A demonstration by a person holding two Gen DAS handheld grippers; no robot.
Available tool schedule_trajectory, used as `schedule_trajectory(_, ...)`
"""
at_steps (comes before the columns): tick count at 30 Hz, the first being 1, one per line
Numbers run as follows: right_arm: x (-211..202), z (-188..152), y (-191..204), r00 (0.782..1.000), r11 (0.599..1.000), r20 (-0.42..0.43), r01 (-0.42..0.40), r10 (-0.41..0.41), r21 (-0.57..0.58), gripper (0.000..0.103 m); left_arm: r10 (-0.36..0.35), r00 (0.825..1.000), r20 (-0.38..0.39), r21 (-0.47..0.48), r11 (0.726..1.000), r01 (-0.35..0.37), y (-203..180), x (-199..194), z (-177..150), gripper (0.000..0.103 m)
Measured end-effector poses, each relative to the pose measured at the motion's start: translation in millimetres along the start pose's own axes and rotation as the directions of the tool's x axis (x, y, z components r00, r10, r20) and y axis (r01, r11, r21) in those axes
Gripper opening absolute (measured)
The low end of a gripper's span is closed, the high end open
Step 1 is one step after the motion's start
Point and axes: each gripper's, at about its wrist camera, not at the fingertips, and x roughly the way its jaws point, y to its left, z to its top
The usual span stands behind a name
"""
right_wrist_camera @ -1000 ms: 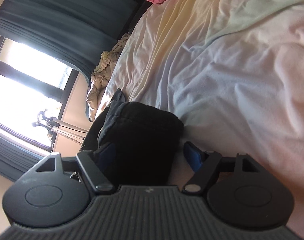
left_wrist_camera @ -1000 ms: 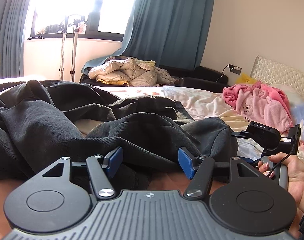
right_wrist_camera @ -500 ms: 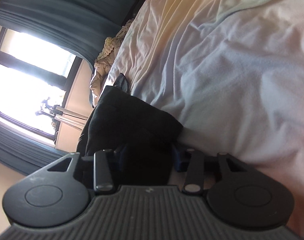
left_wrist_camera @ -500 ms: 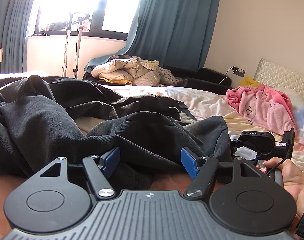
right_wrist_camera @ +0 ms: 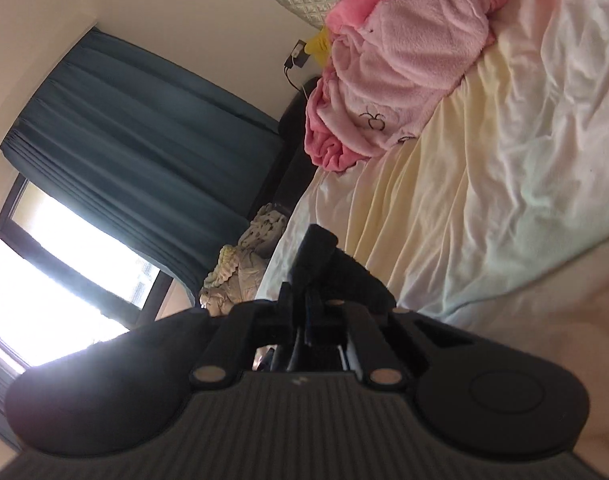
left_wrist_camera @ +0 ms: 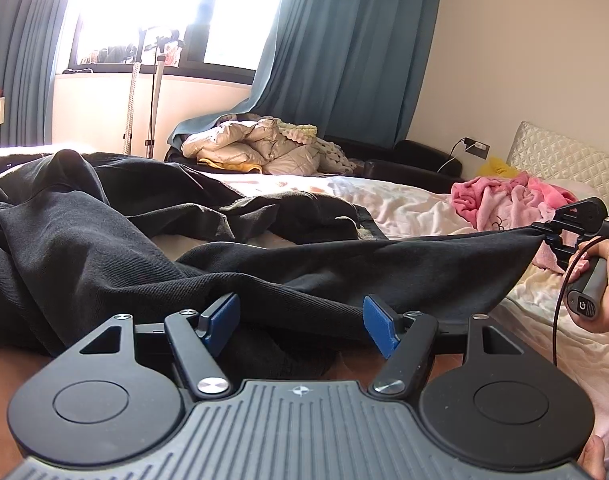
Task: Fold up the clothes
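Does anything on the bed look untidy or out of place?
Yes. The black garment lies crumpled across the bed, only one edge pulled taut by the right tool. A pink fleece blanket is bunched near the quilted headboard. The left tool is open, holding nothing.

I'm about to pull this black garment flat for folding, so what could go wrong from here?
The right hand-held gripper is shut on only a corner of the black garment, so a harder pull might slip it free. The left hand-held gripper is open, with nothing anchoring the near edge, so the bunched cloth may drag along. The taut edge runs close to the pink blanket and could snag it.
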Motion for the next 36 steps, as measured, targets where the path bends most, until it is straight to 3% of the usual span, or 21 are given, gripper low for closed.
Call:
schedule_trajectory(3, 27, 25, -21, 0.997, 0.996, 0.024, 0.08, -0.079, -0.048, 0.006, 0.011, 1.0, -0.009, -0.019, 1.0, -0.011, 4, 3, 0, 0.076)
schedule_trajectory(7, 55, 20, -57, 0.985, 0.978, -0.069, 0.149, -0.16, -0.146, 0.006, 0.031, 0.999, -0.026, -0.054, 0.998, -0.032, 10, 9, 1, 0.076)
schedule_trajectory(10, 60, 6, -84, 0.968, 0.979, -0.153, 0.188, -0.199, -0.085, 0.009, 0.045, 0.999, -0.029, -0.066, 0.997, -0.047, 11, 11, 3, 0.076)
schedule_trajectory(13, 47, 1, -99, 0.951, 0.975, -0.216, 0.224, -0.219, -0.003, 0.024, 0.05, 0.999, -0.017, -0.097, 0.994, -0.051, 17, 5, 8, 0.077)
schedule_trajectory(17, 4, -14, -83, 0.935, 0.957, -0.207, 0.29, -0.287, -0.019, 0.06, 0.074, 0.997, -0.001, -0.168, 0.983, -0.073, 33, -10, 16, 0.079)
schedule_trajectory(20, -20, -26, -66, 0.93, 0.964, -0.251, 0.254, -0.267, -0.084, 0.079, 0.148, 0.989, 0.012, -0.23, 0.963, -0.142, 53, -34, 30, 0.079)
schedule_trajectory(24, -42, -44, -57, 0.915, 0.965, -0.31, 0.233, -0.26, -0.12, 0.079, 0.248, 0.969, 0.022, -0.311, 0.922, -0.229, 80, -67, 47, 0.079)
schedule_trajectory(27, -56, -57, -50, 0.904, 0.963, -0.338, 0.225, -0.263, -0.148, 0.079, 0.295, 0.955, 0.013, -0.397, 0.878, -0.266, 110, -98, 59, 0.079)
schedule_trajectory(31, -70, -63, -41, 0.912, 0.974, -0.347, 0.181, -0.218, -0.135, 0.08, 0.297, 0.954, -0.029, -0.545, 0.796, -0.264, 165, -139, 68, 0.078)
schedule_trajectory(33, -71, -65, -40, 0.91, 0.977, -0.359, 0.172, -0.206, -0.127, 0.08, 0.274, 0.96, -0.057, -0.652, 0.718, -0.244, 199, -158, 65, 0.078)
schedule_trajectory(36, -68, -66, -41, 0.906, 0.977, -0.369, 0.173, -0.208, -0.126, 0.08, 0.235, 0.967, -0.098, -0.801, 0.558, -0.216, 241, -176, 51, 0.078)
